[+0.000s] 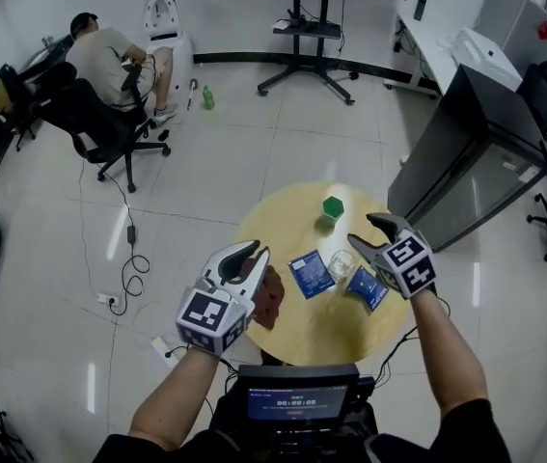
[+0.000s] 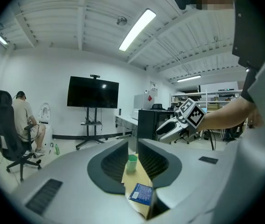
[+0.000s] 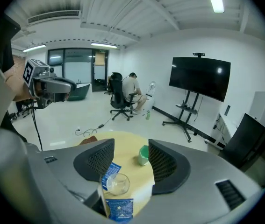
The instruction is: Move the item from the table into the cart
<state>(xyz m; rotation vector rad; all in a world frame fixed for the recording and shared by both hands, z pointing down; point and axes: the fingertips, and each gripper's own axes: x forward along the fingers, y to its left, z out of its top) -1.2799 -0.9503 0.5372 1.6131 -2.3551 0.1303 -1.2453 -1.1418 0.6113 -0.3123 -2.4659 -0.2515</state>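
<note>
On a round wooden table [image 1: 275, 218] stand a green cup [image 1: 332, 208] and a clear glass [image 1: 341, 262]. Beside them lie two blue packets [image 1: 310, 274] [image 1: 368, 288], and a brown item [image 1: 271, 298] lies at the left rim. My left gripper [image 1: 259, 252] hovers over that left rim, open and empty; the left gripper view shows the cup [image 2: 132, 164] and a packet [image 2: 141, 193] beyond its jaws. My right gripper [image 1: 363, 231] hangs open above the table's right side, nothing between its jaws. The right gripper view shows the cup [image 3: 143, 155], glass [image 3: 118, 184] and packets [image 3: 120, 209] below.
A dark unit with a lit screen [image 1: 297, 400] sits at the table's near edge, in front of me. A tall dark cabinet [image 1: 476, 152] stands right of the table. A person sits on an office chair [image 1: 99, 123] far left. A TV stand [image 1: 307, 61] is behind.
</note>
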